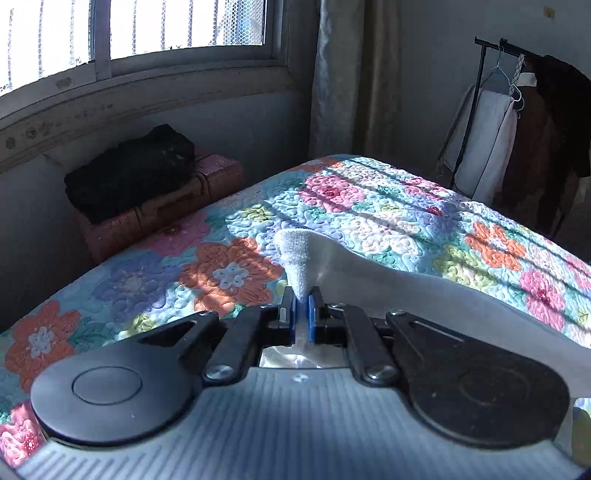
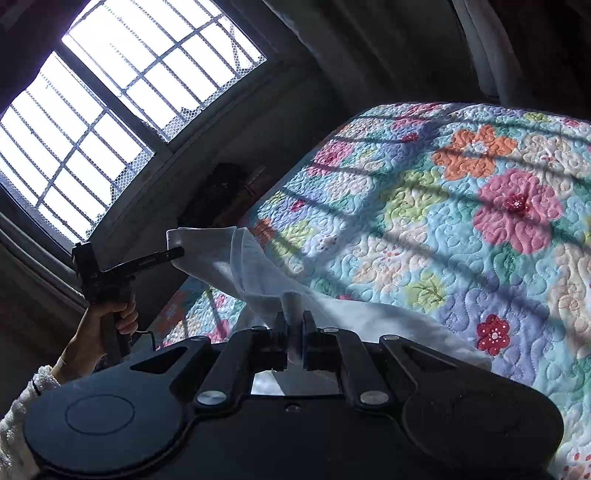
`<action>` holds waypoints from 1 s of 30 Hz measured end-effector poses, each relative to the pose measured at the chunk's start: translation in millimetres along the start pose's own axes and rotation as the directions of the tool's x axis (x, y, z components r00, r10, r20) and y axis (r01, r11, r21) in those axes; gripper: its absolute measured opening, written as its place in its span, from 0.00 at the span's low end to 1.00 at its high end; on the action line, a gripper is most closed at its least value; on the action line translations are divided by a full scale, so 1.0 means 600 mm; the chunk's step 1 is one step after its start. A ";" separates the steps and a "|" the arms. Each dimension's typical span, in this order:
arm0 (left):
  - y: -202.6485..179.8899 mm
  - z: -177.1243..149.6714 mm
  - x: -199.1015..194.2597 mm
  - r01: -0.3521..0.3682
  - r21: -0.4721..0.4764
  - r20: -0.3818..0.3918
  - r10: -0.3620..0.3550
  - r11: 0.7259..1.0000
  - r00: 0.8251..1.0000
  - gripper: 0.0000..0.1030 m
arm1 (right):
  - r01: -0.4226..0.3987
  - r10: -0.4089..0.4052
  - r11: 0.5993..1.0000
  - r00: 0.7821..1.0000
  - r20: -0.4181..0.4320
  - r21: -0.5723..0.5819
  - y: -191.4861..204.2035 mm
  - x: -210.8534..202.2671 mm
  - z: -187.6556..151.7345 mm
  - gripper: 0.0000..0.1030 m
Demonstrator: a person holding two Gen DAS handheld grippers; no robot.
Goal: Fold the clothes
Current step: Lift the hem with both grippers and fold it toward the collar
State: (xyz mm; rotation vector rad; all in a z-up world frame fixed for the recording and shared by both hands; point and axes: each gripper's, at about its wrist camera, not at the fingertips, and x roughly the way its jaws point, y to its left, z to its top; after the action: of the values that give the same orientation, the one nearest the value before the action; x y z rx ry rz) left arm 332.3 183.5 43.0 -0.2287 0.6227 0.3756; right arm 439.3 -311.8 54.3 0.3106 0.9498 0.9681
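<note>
- Your left tongs (image 1: 303,297) are pinched narrow on a corner of the white cloth (image 1: 388,284); the blue pads (image 1: 312,317) squeeze a small peak of fabric that stands up just past them.
- Your right tongs (image 2: 293,325) are likewise clamped on the same white cloth, with a bunched fold rising between the fingers.
- From the right wrist view, your left hand (image 2: 110,321) grips the handle from below, with the wrist bent up and the tool levelled toward the bed; the cloth corner hangs from its tip.
- The white cloth is lifted above the bed (image 1: 369,206) and stretched between the two tongs, sagging in a soft valley with a few diagonal creases. It is plain, with a nubbly terry texture at the pinched corner.
- The bed carries a flowered quilt in pink, orange, blue and green, barred with sunlight and shadow.
- Beyond the bed's left edge, a dark bundle (image 1: 129,173) sits on a reddish trunk (image 1: 207,184) under the window (image 1: 147,33).
- Beyond the bed's far right corner, a clothes rack (image 1: 517,122) holds hanging garments.
</note>
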 end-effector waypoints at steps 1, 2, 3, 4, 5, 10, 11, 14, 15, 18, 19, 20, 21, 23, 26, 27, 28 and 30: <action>0.017 -0.017 -0.012 0.006 -0.029 0.002 -0.006 1.000 1.000 0.05 | -0.020 0.020 1.000 1.000 -0.012 0.021 0.002 -0.003 -0.025 0.09; 0.033 -0.032 -0.025 0.011 -0.065 0.000 -0.011 0.998 1.000 0.04 | -0.039 0.040 0.998 0.999 -0.018 0.041 0.003 -0.006 -0.040 0.09; 0.043 -0.048 -0.040 0.016 -0.072 0.010 -0.016 0.997 1.000 0.04 | -0.063 0.065 0.995 0.998 -0.016 0.076 0.002 -0.013 -0.058 0.09; 0.051 -0.065 -0.056 0.020 -0.061 0.027 -0.018 0.998 0.999 0.04 | -0.087 0.089 0.990 0.996 -0.012 0.114 0.000 -0.021 -0.078 0.09; 0.059 -0.081 -0.072 0.023 -0.051 0.045 -0.021 0.998 0.999 0.04 | -0.100 0.103 0.986 0.995 -0.015 0.135 -0.002 -0.026 -0.090 0.09; 0.095 -0.157 -0.100 0.045 -0.045 0.049 -0.043 0.998 0.998 0.04 | -0.041 0.050 0.990 0.997 -0.064 0.135 0.007 -0.040 -0.169 0.09; 0.106 -0.181 -0.099 0.060 -0.075 0.058 -0.056 0.995 0.997 0.04 | -0.030 0.038 0.994 0.996 -0.077 0.109 0.011 -0.034 -0.187 0.09; 0.125 -0.251 -0.092 0.041 -0.102 0.074 -0.034 0.994 0.997 0.04 | -0.023 0.033 0.996 0.993 -0.113 0.085 0.015 -0.008 -0.246 0.09; 0.129 -0.271 -0.082 0.039 -0.110 0.031 -0.035 0.993 0.999 0.04 | -0.021 0.031 0.996 0.991 -0.127 0.081 0.014 0.004 -0.267 0.09; 0.129 -0.314 -0.063 0.056 -0.111 -0.073 -0.065 0.992 0.995 0.04 | 0.066 -0.064 0.998 0.984 -0.168 0.004 0.027 0.039 -0.316 0.09; 0.125 -0.323 -0.061 0.062 -0.095 -0.085 -0.070 0.994 0.994 0.05 | 0.094 -0.098 0.995 0.979 -0.178 -0.030 0.033 0.051 -0.332 0.09; 0.120 -0.332 -0.060 0.068 -0.080 -0.097 -0.075 0.995 0.992 0.05 | 0.111 -0.118 0.993 0.976 -0.181 -0.045 0.035 0.055 -0.342 0.09; 0.116 -0.337 -0.061 0.071 -0.071 -0.106 -0.078 0.995 0.991 0.06 | 0.127 -0.136 0.990 0.974 -0.183 -0.058 0.038 0.060 -0.351 0.09; 0.110 -0.344 -0.068 0.074 -0.063 -0.121 -0.081 0.995 0.989 0.09 | 0.183 -0.194 0.980 0.964 -0.179 -0.080 0.037 0.063 -0.365 0.09; 0.104 -0.342 -0.086 0.059 -0.058 -0.157 -0.067 0.997 0.985 0.45 | 0.234 -0.243 0.970 0.957 -0.160 -0.070 0.034 0.055 -0.370 0.13; 0.101 -0.341 -0.095 0.049 -0.040 -0.161 -0.055 0.998 0.985 0.48 | 0.240 -0.247 0.968 0.959 -0.137 -0.070 0.040 0.043 -0.372 0.14; 0.097 -0.341 -0.104 0.037 -0.012 -0.161 -0.038 0.999 0.986 0.48 | 0.245 -0.252 0.967 0.961 -0.113 -0.071 0.046 0.031 -0.373 0.14; 0.084 -0.341 -0.132 -0.037 0.098 -0.137 0.051 0.994 0.989 0.51 | 0.262 -0.267 0.961 0.962 -0.061 -0.084 0.065 0.006 -0.376 0.14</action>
State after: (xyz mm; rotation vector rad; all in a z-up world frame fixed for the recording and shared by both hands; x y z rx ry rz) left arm 145.3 142.4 -75.9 -0.1504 0.7825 0.3735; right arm 237.7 -325.2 -53.8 0.0817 0.9899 0.7704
